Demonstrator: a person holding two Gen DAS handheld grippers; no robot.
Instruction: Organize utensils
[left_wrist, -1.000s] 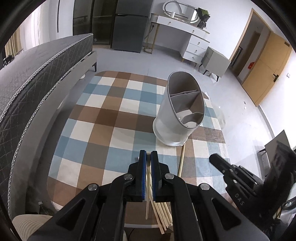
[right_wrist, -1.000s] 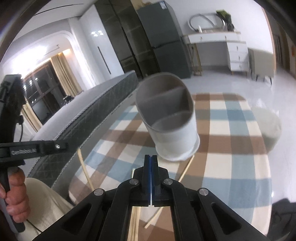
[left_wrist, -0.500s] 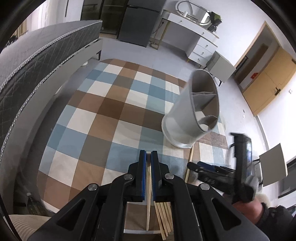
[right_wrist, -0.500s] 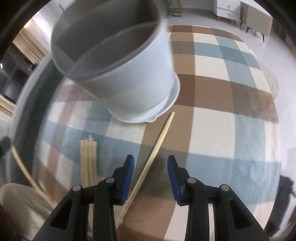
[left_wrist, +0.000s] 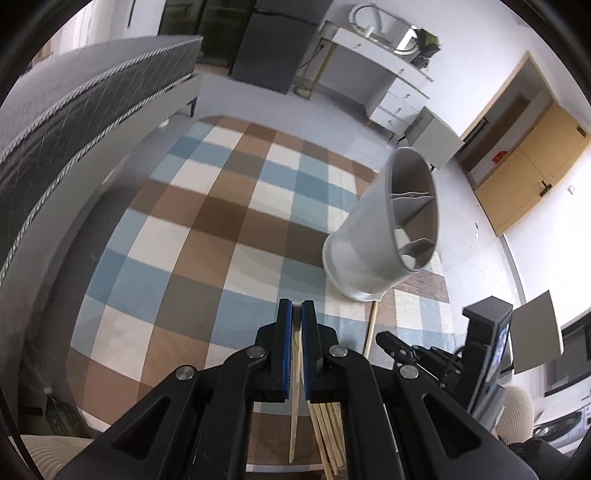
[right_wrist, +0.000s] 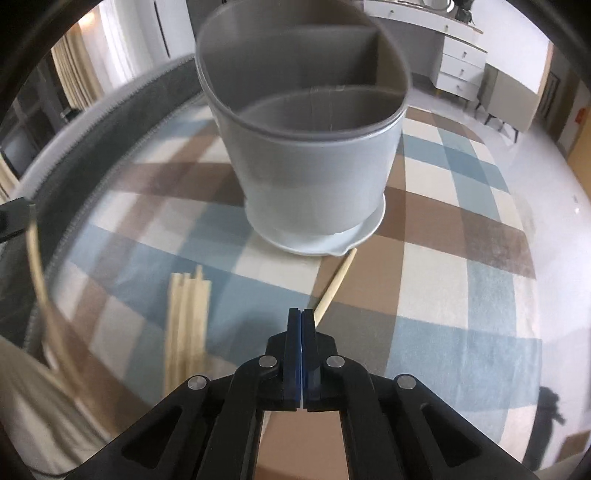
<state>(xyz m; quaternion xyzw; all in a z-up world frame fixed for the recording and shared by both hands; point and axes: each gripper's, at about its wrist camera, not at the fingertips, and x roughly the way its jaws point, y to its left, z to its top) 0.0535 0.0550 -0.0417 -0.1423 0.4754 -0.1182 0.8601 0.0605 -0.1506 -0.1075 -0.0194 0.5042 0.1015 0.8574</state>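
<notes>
Having spread half a second ago, my right gripper (right_wrist: 301, 312) now clenches the loose chopstick (right_wrist: 334, 286) beside the utensil holder (right_wrist: 310, 177); my left gripper (left_wrist: 296, 306) still grips its chopstick (left_wrist: 294, 413).

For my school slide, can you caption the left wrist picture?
Left gripper clamps one chopstick near a gray divided holder on a checked rug.

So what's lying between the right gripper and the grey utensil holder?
In the right wrist view, one loose chopstick lies on the checked cloth, running from beside the right gripper to the utensil holder base.
</notes>
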